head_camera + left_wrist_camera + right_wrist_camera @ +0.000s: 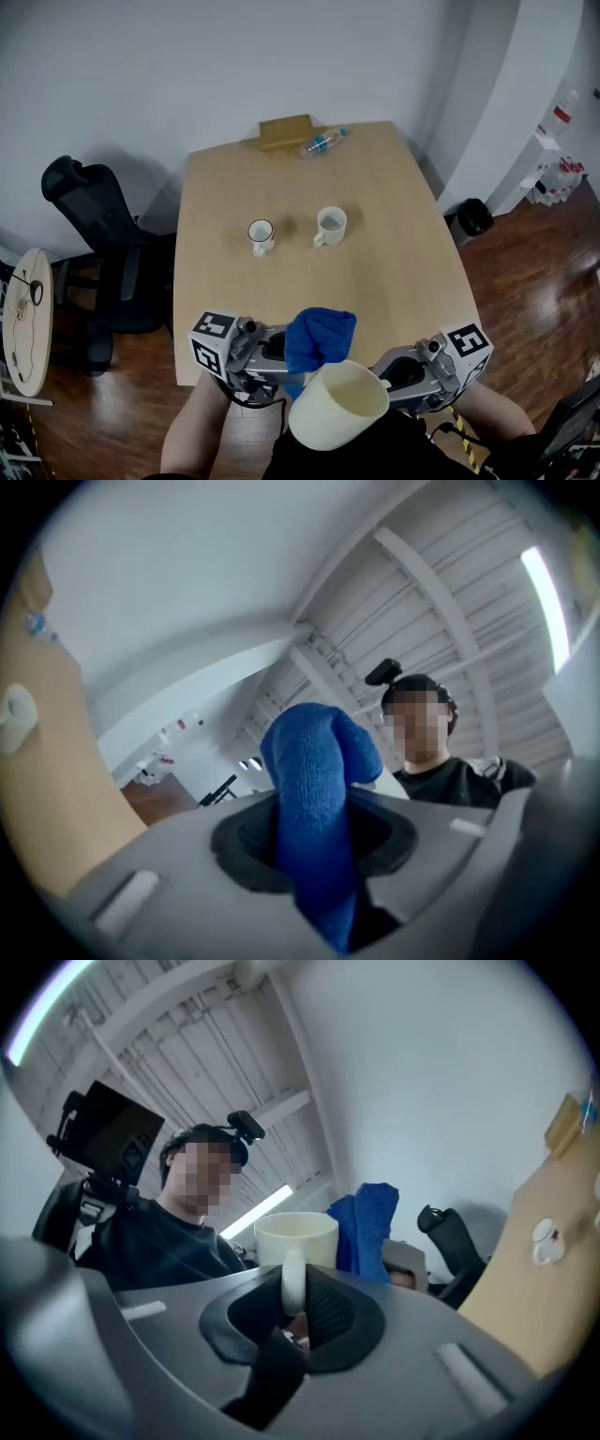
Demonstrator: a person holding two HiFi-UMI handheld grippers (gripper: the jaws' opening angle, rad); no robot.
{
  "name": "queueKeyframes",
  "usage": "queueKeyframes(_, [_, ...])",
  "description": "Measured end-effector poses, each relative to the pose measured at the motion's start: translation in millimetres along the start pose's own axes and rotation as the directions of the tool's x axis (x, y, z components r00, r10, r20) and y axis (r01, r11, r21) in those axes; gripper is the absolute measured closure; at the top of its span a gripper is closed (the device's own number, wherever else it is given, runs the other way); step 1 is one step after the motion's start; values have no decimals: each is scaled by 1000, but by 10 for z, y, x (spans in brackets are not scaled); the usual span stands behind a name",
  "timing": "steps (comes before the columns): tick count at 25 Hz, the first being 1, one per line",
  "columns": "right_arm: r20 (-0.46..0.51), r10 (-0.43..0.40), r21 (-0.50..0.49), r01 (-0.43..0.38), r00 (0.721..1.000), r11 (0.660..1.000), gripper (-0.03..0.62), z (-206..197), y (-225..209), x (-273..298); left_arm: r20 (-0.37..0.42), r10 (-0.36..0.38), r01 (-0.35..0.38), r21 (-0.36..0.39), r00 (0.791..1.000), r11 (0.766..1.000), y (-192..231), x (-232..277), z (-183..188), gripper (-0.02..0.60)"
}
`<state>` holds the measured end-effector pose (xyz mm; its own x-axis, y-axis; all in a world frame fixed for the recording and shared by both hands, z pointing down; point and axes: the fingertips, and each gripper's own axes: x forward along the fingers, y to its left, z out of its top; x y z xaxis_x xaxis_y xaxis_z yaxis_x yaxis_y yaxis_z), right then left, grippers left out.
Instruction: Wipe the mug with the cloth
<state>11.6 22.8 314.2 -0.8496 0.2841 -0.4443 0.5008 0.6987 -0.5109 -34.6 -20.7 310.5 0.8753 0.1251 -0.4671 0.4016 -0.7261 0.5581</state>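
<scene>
**Left gripper** (281,352): fingers (246,844) clamped on the blue cloth (320,338), which stands up between them.

**Right gripper** (386,371): fingers (330,1309) nearly together, pinching the handle of the cream mug (338,405). The mug's mouth tilts up.

The cloth is just beside the mug's rim, and both are held off the surface (403,272) at its near edge.

**Farther off:** two cups (261,234) (330,226), a bottle (322,142) and a wooden block (285,131).

**Room:** chair (94,234) at left, wood floor (525,253), white wall (234,56).

No text, brand or number could be read. The bottle (323,142) at the far end of the table (403,281) bore a bluish label too small to make out. The left marker cube (214,340) and the right marker cube (468,345) showed only black-and-white square patterns.
</scene>
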Motion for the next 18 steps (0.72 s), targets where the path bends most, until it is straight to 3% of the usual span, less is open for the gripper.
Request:
queueKeyframes(4, [102, 109, 72, -117, 989, 991, 546, 81, 55, 132, 162, -120, 132, -61, 979, 989, -22, 221, -118, 456])
queueKeyframes(7, [141, 120, 76, -131, 983, 988, 546, 129, 53, 144, 278, -137, 159, -56, 951, 986, -20, 236, -101, 457])
queueKeyframes(8, [151, 107, 73, -119, 983, 990, 546, 135, 36, 124, 296, -109, 126, -40, 949, 991, 7, 207, -82, 457])
queueKeyframes(10, [169, 43, 60, -53, 985, 997, 546, 132, -63, 38, 331, 12, -19, 16, 944, 1000, 107, 50, 29, 456])
queueKeyframes(11, [179, -14, 56, 4, 984, 998, 546, 135, -154, -31, 355, 100, -126, 48, 929, 991, 167, -95, 133, 456])
queueKeyframes(12, [190, -87, 55, 78, 978, 995, 546, 136, -280, -130, 377, 200, -247, 80, 904, 966, 224, -269, 253, 456])
queueKeyframes(13, [202, -171, 61, 162, 964, 985, 546, 140, -434, -254, 387, 305, -373, 114, 870, 921, 275, -445, 366, 456])
queueKeyframes(14, [215, -262, 78, 251, 941, 965, 546, 150, -602, -394, 379, 413, -496, 154, 828, 855, 325, -600, 457, 456])
queueKeyframes(16, [238, -438, 131, 418, 867, 899, 545, 163, -934, -686, 329, 612, -692, 263, 719, 672, 418, -783, 542, 456])
queueKeyframes(18, [248, -566, 181, 537, 786, 824, 545, 153, -1202, -937, 278, 748, -781, 400, 603, 480, 494, -781, 514, 456])
